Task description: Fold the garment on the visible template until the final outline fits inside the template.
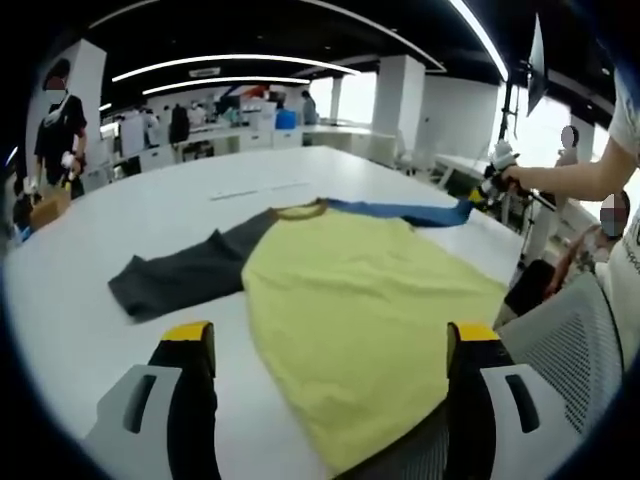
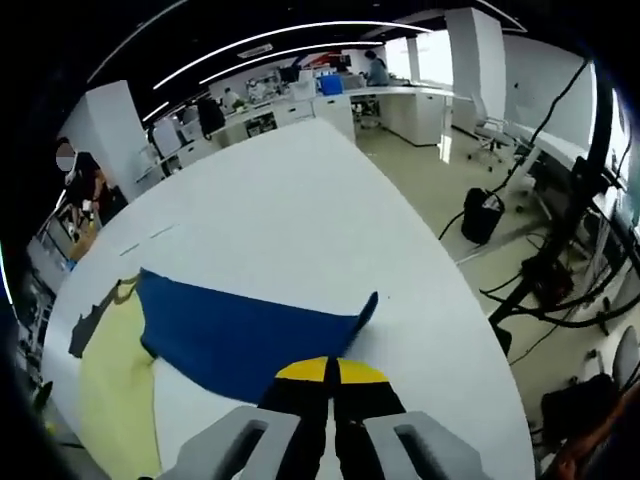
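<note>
Open office, ceiling light strips, large white desk (image 1: 120, 230). One garment (image 1: 350, 300) spread flat on desk: yellow body, grey sleeve, blue sleeve (image 2: 240, 335). Left gripper (image 1: 330, 345) jaws open, empty. Right gripper (image 2: 328, 372) jaws closed on blue sleeve.

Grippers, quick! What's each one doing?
Left gripper: open, holding nothing, above the yellow shirt.
Right gripper: shut on the blue sleeve.

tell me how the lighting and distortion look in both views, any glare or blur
Left gripper view: even overhead strip lighting, soft shadows under the yellow shirt, bright window glare at upper right, table edge bowed by the fisheye, slightly soft overall. Right gripper view: stronger curving of the table, window glare at top right, blue sleeve fairly sharp, right gripper close and blurred.
</note>
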Tool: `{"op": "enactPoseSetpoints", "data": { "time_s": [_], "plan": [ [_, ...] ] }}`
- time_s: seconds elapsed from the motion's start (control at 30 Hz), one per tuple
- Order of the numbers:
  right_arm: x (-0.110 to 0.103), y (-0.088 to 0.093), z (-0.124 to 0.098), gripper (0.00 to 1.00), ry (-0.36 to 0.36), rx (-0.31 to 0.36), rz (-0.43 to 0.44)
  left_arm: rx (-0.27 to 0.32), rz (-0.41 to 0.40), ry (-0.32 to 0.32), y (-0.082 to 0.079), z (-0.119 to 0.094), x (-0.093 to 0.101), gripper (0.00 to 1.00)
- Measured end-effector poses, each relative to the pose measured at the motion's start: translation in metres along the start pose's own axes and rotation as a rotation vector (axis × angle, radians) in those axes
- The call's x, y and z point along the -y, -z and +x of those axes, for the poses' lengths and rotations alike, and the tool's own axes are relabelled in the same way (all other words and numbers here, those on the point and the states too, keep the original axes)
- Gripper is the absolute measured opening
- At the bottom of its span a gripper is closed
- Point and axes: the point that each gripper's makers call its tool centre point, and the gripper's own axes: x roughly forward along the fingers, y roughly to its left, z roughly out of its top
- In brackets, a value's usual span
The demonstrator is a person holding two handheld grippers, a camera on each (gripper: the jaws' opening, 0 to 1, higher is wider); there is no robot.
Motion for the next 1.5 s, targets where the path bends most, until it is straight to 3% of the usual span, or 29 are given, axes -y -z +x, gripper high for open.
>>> {"op": "enactPoseSetpoints", "data": {
  "time_s": [0.23,0.53,1.5],
  "plan": [
    [-0.014,-0.016,0.002,0.0,-0.033,0.017,-0.043,0.003,-0.001,0.002,0.0,-0.001,0.001,0.92],
    [-0.033,-0.024,0.007,0.0,-0.072,0.014,-0.079,0.007,-0.005,0.0,0.0,-0.002,0.001,0.92],
    [-0.113,-0.036,0.009,0.0,-0.18,0.012,-0.193,0.006,-0.013,0.003,0.004,-0.003,-0.001,0.93]
  ]
}}
